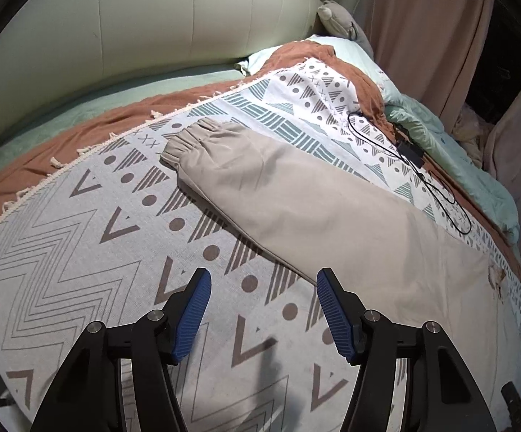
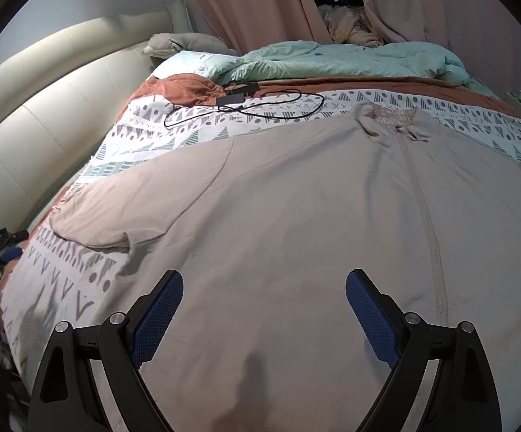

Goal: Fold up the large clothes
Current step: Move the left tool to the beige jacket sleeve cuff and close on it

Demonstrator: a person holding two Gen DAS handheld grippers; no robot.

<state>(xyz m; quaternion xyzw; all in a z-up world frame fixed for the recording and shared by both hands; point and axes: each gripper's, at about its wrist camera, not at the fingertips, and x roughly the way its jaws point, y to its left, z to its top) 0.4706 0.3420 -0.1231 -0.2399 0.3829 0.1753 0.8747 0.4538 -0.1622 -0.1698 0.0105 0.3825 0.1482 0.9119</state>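
Spread over the bed, a patterned blanket (image 1: 80, 223) carries the beige zip jacket (image 2: 296, 216), lying flat, its lower hem cut off by the frame. Left gripper (image 1: 263, 309) hovers spread wide beside the sleeve (image 1: 260, 180); right gripper (image 2: 264, 316) gapes empty above the jacket's front. A black cable (image 2: 246, 108) lies beyond the collar.

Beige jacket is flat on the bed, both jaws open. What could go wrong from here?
1. The black cable lies looped near the jacket's upper edge; a sleeve fold swung that way might snag it.
2. The patterned blanket sits loose underneath, so the left gripper could pinch it along with the sleeve.
3. The right gripper hovers over smooth fabric, no edge to grab.
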